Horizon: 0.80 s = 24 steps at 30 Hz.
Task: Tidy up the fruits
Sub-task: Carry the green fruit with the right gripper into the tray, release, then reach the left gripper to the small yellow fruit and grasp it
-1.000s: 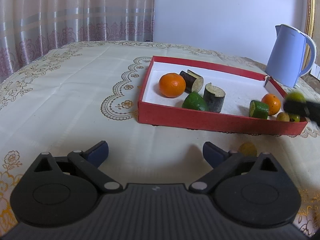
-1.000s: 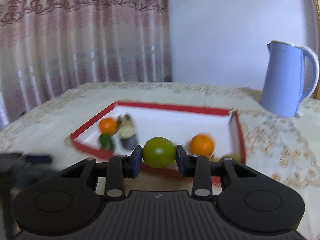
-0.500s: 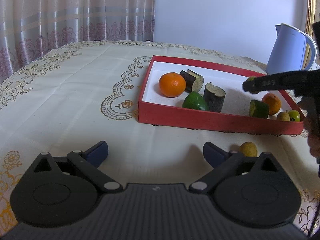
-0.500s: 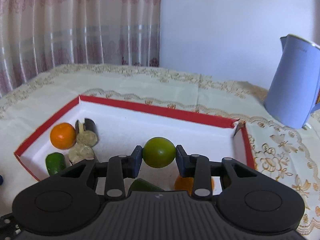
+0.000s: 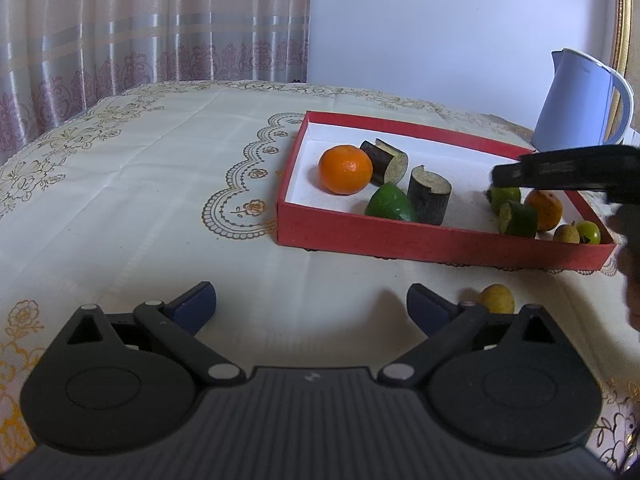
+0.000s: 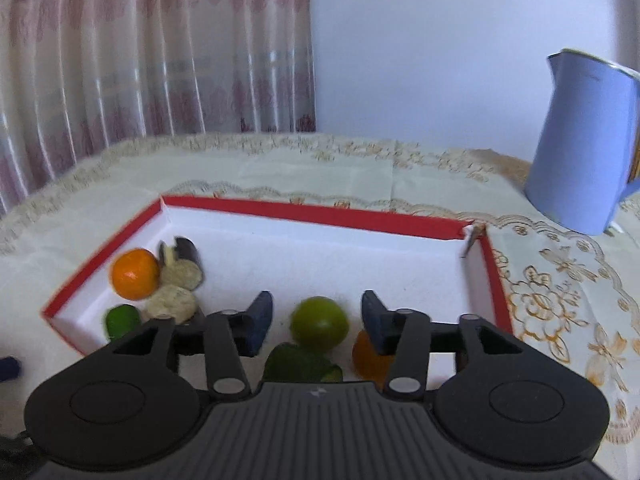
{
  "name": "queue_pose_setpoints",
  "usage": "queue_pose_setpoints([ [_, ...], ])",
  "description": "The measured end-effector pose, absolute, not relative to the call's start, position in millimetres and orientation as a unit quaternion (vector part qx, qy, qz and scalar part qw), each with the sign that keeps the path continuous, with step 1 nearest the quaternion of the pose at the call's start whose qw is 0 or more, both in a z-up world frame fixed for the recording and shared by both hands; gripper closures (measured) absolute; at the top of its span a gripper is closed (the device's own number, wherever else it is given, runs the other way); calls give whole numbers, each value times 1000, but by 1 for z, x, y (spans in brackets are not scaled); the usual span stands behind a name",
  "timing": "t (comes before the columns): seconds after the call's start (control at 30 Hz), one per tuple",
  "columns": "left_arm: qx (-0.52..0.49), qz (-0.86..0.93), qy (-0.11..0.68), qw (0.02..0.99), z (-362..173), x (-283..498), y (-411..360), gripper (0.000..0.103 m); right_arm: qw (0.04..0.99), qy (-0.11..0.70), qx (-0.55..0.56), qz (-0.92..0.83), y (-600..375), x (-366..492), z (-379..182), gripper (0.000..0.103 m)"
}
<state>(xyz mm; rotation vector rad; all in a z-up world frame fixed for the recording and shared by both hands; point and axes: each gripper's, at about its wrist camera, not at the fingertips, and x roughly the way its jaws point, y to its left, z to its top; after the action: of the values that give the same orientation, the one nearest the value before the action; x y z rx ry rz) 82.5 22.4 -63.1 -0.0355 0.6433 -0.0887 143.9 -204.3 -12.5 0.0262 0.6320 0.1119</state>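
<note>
The right gripper (image 6: 317,320) has just been opened; the green fruit (image 6: 319,323) lies unclamped between its jaws, apparently resting in the red tray (image 6: 312,213) (contact blurred). The left gripper (image 5: 311,303) is held wide apart, empty.

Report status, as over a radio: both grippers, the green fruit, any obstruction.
Right gripper open, jaws just opening, clear of green fruit in red tray. Left gripper open, empty, over the tablecloth. Small yellow fruit outside tray. Nothing blocking.
</note>
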Motion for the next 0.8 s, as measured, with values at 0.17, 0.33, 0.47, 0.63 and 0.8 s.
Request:
queue_pose_setpoints([
  [0.17, -20, -43, 316, 948, -63, 82, 23, 0, 961, 270, 40, 51, -226, 89, 5, 35],
  [0.33, -25, -43, 315, 948, -63, 82, 26, 0, 963, 266, 20, 23, -243, 29, -3, 30],
  [0.47, -23, -42, 317, 947, -64, 82, 26, 0, 958, 288, 2, -9, -250, 9, -21, 30],
  [0.63, -25, -42, 317, 947, -64, 83, 27, 0, 950, 309, 23, -26, -261, 13, -38, 30],
  [0.8, -13, -32, 318, 947, -63, 83, 24, 0, 947, 317, 36, -25, -263, 19, -42, 30],
])
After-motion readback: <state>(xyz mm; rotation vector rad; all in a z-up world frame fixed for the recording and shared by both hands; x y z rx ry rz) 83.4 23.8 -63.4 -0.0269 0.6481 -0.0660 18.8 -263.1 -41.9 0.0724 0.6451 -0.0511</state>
